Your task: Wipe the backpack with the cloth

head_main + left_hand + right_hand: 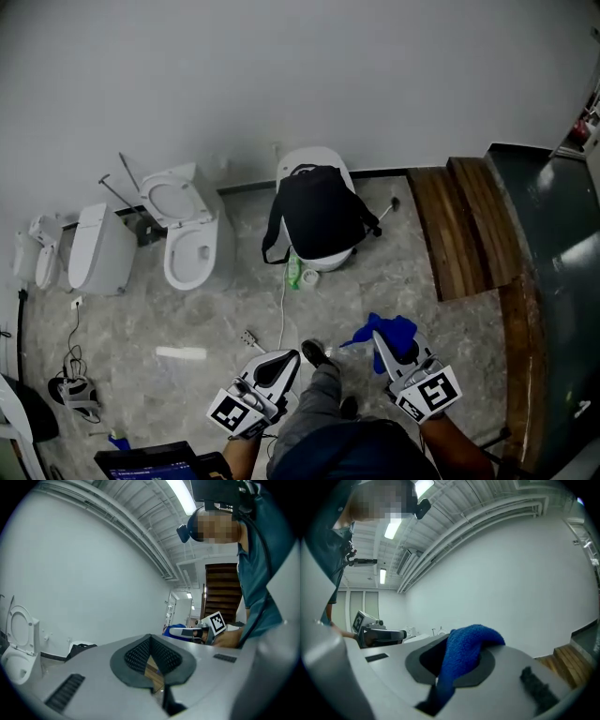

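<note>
ahead, backpack (pixel 319 214), top toward wall (pixel 281 84), cloth (pixel 399 330) in right hand-held gripper (pixel 382 347)

black fabric backpack (pixel 319 214) hides most of the white rounded fixture (pixel 314 157) beneath it | small green item (pixel 293 272) at its foot: too small to identify | blue terry cloth (pixel 468 639): lower end lost inside the right gripper (pixel 451 662)

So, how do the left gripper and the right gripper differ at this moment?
The right gripper is shut on the blue cloth; the left gripper is shut and empty. The left gripper angles rightward, the right gripper leftward. Both are far from the backpack.
</note>
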`<state>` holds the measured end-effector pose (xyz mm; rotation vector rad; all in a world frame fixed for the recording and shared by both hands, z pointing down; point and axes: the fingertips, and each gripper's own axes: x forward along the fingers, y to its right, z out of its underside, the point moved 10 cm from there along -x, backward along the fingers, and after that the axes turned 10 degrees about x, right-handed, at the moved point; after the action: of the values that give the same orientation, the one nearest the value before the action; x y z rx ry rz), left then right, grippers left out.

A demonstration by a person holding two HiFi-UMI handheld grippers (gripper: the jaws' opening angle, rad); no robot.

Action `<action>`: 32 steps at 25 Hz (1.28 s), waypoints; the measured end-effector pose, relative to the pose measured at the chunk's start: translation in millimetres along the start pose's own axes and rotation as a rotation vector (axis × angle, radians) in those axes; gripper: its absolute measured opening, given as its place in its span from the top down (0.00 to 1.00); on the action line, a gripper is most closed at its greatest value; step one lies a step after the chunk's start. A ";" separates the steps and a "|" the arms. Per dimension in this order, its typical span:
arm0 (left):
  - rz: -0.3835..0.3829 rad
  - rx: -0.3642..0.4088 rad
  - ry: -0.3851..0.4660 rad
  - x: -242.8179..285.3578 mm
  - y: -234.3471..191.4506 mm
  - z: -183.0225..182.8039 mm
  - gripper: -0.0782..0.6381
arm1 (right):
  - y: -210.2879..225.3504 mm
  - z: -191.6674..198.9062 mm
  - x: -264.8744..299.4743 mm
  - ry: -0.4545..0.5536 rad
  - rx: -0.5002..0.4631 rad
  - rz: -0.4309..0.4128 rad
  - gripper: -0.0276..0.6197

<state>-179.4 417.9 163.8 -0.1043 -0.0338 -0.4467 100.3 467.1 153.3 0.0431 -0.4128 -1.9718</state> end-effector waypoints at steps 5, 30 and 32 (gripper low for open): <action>-0.042 -0.040 -0.020 49.6 -94.9 13.2 0.89 | 46.5 4.4 85.4 -0.048 0.096 0.034 0.93; -0.077 -0.261 -0.467 261.7 -300.9 301.5 0.89 | 293.4 397.4 365.6 0.553 1.925 0.782 0.93; -0.070 -0.263 -0.476 268.3 -304.3 314.4 0.89 | 304.9 422.7 374.4 0.643 1.965 0.795 0.93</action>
<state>-72.3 63.9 519.6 -0.4682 -0.4481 -0.4868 116.3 134.2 701.7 1.4083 -1.4322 -0.1334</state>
